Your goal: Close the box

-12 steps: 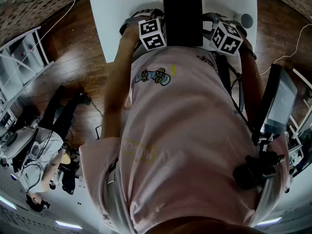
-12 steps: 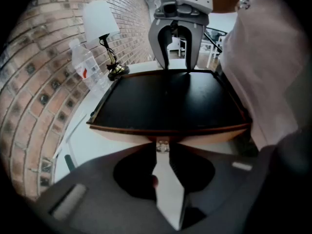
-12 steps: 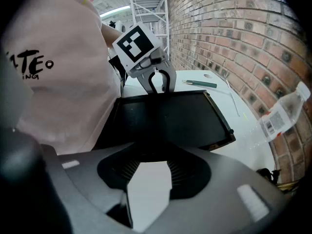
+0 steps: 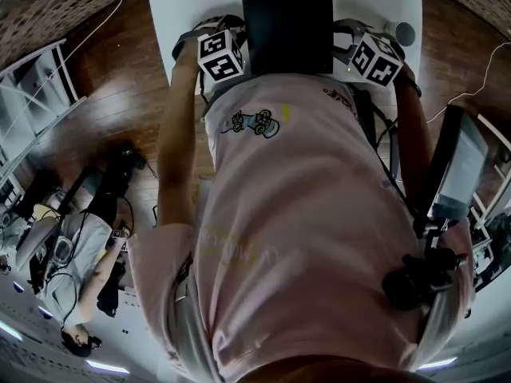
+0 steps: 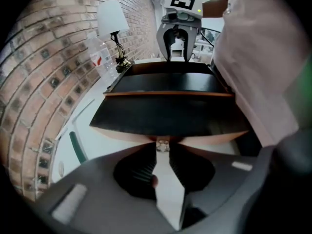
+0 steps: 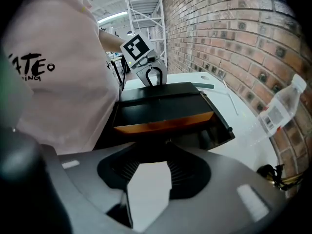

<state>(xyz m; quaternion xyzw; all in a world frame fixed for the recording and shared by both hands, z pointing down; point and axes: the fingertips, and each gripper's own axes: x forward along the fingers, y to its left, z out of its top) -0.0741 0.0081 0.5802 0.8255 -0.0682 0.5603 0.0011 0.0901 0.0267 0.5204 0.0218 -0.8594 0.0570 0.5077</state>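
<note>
The black box [image 4: 287, 26] sits on the white table [image 4: 192, 22] in front of the person in a pink shirt. Its left flap [image 5: 165, 116], black on top and tan underneath, stands out level toward my left gripper [image 5: 163, 145]. That gripper is shut, its tips touching the flap's edge from below. My right gripper [image 6: 167, 143] is at the box's right side. Its jaws stand a little apart, with the tips just under the dark right flap [image 6: 163, 115], which has an orange edge. In the head view the marker cubes [image 4: 221, 57] flank the box.
A brick wall runs along the table's far side. A plastic water bottle [image 5: 100, 57] and a small lamp [image 5: 113, 21] stand by it, and a green pen [image 5: 77, 147] lies on the table. A white shelf rack [image 6: 144, 13] stands beyond. A cylinder [image 4: 403, 32] sits near the right gripper.
My left gripper has moved left, and the box's left flap has swung outward with it, so the box looks wider on that side. The right gripper has stayed put.
</note>
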